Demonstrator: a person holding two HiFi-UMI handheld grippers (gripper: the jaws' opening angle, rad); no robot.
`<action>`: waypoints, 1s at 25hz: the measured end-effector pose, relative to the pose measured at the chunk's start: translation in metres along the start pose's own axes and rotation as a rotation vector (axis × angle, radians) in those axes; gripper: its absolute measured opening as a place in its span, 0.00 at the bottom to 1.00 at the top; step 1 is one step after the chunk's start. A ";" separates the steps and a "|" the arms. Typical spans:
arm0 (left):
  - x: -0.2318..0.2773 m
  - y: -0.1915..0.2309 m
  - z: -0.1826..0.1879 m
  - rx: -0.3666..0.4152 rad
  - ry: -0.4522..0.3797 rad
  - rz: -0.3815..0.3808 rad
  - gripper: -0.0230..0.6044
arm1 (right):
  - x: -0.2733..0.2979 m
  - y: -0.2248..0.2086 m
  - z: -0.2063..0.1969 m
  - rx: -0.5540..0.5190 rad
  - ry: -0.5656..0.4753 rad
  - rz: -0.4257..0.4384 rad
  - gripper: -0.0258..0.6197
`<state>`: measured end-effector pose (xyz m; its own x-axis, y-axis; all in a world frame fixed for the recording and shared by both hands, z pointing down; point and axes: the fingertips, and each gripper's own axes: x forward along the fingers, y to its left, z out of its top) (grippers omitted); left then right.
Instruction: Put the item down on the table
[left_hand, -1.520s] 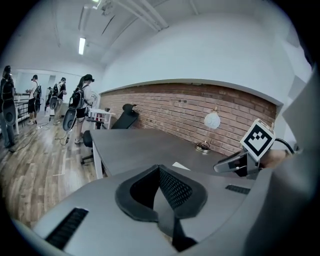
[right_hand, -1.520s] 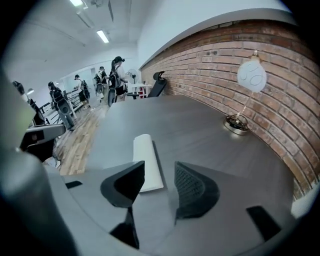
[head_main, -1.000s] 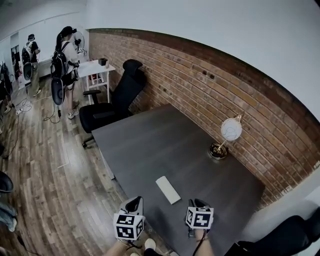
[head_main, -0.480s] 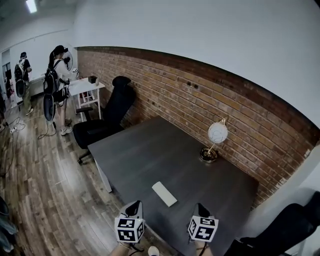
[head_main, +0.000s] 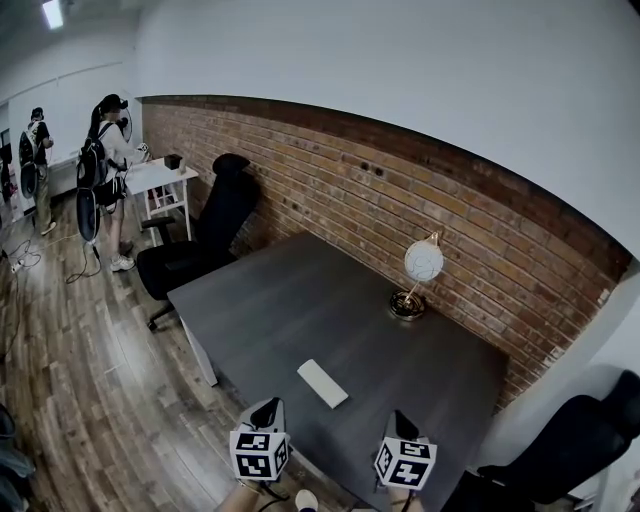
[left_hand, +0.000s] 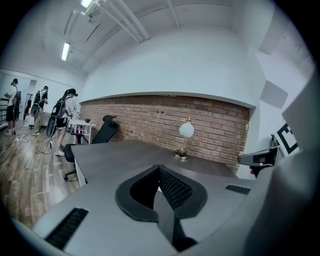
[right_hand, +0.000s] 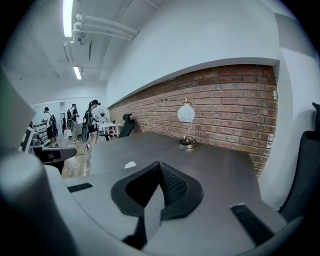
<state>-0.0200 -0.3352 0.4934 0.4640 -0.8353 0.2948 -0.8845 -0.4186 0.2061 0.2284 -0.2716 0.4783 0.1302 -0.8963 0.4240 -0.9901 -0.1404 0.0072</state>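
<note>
Well, the item (head_main: 322, 383) lies flat on the table (head_main: 300, 300), near my edge and a bit left of the middle. It is a white, thin oblong with its long side running from near-right to far-left. From the right gripper view I see only its pale end (right_hand: 130, 164), off to the left of my jaws.

My left gripper (head_main: 265, 412) hangs over the near edge, just beside the item's near-left side and not touching it. Its jaws are pressed together with nothing between them. My right gripper (head_main: 401, 424) is further right along the same edge, also closed tight on nothing.

I'd judge the item light and stiff, probably smooth plastic, so it may slip. Because it sits so low on the top, there is little edge to catch. I'd take it across its narrow width, at the middle of its length, pads on the two long edges. The lamp (head_main: 420, 265) stands far right by the brick wall, well apart.
</note>
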 end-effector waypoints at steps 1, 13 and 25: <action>0.000 -0.001 0.001 0.001 -0.001 -0.002 0.06 | -0.001 0.002 0.001 -0.001 -0.005 0.001 0.09; 0.002 0.002 0.010 0.048 -0.006 0.004 0.06 | 0.001 0.007 0.002 0.010 -0.006 0.013 0.09; 0.008 -0.002 0.008 0.020 -0.015 0.007 0.06 | 0.001 0.000 0.008 -0.009 -0.010 0.010 0.09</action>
<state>-0.0147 -0.3437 0.4879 0.4576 -0.8433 0.2819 -0.8884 -0.4200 0.1855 0.2294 -0.2757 0.4713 0.1209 -0.9016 0.4153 -0.9917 -0.1279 0.0110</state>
